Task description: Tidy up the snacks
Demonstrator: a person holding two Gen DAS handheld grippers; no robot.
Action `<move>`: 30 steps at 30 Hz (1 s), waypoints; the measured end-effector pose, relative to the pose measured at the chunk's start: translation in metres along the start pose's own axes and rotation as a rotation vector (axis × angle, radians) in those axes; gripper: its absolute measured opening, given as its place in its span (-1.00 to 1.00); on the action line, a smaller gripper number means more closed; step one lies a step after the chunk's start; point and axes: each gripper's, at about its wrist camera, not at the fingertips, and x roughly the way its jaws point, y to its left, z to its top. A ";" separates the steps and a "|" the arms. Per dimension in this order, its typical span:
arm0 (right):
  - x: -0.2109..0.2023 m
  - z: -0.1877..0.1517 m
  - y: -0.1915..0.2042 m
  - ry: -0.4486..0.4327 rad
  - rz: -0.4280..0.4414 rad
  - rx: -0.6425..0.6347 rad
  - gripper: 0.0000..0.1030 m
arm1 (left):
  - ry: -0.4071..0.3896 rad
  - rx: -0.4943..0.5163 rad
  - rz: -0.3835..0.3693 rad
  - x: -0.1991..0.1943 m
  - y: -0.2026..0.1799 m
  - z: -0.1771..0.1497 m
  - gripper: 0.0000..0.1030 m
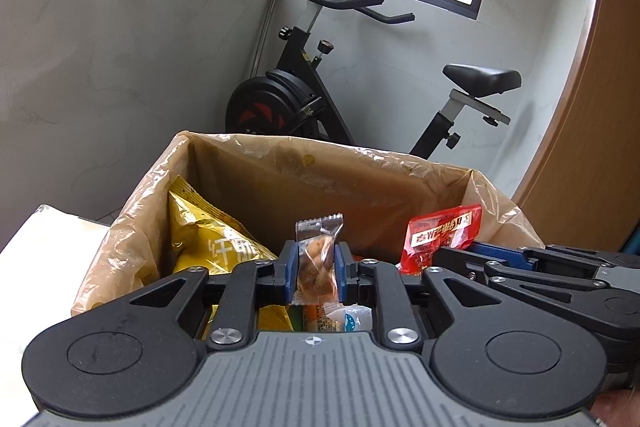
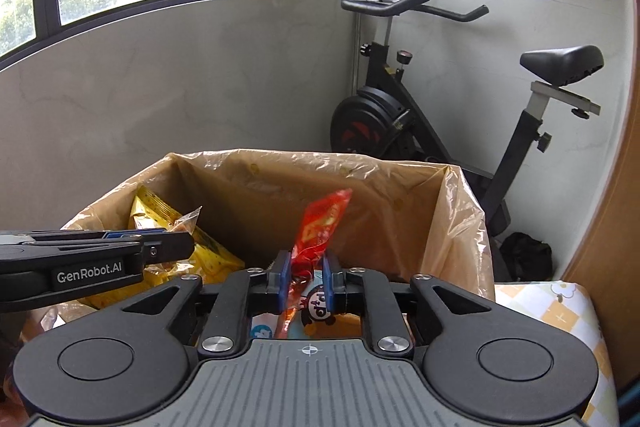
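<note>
My left gripper (image 1: 317,273) is shut on a small clear packet of brown snack (image 1: 316,263), held upright over the open box lined with a brownish plastic bag (image 1: 280,163). My right gripper (image 2: 306,281) is shut on a red snack packet (image 2: 320,223), also over the box (image 2: 320,171). In the left wrist view the right gripper (image 1: 460,253) comes in from the right with the red packet (image 1: 440,237). In the right wrist view the left gripper (image 2: 188,245) comes in from the left. A yellow snack bag (image 1: 208,239) leans in the box's left side; it also shows in the right wrist view (image 2: 160,215).
More snack packets lie on the box's bottom (image 1: 340,319). An exercise bike (image 1: 304,95) stands behind the box by the grey wall. A wooden panel (image 1: 592,131) is at the right. A yellow checked cloth (image 2: 552,311) lies right of the box.
</note>
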 end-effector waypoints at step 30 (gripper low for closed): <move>-0.232 0.007 0.019 -0.276 -0.068 -0.042 0.99 | -0.283 0.218 0.139 -0.225 -0.024 0.014 0.89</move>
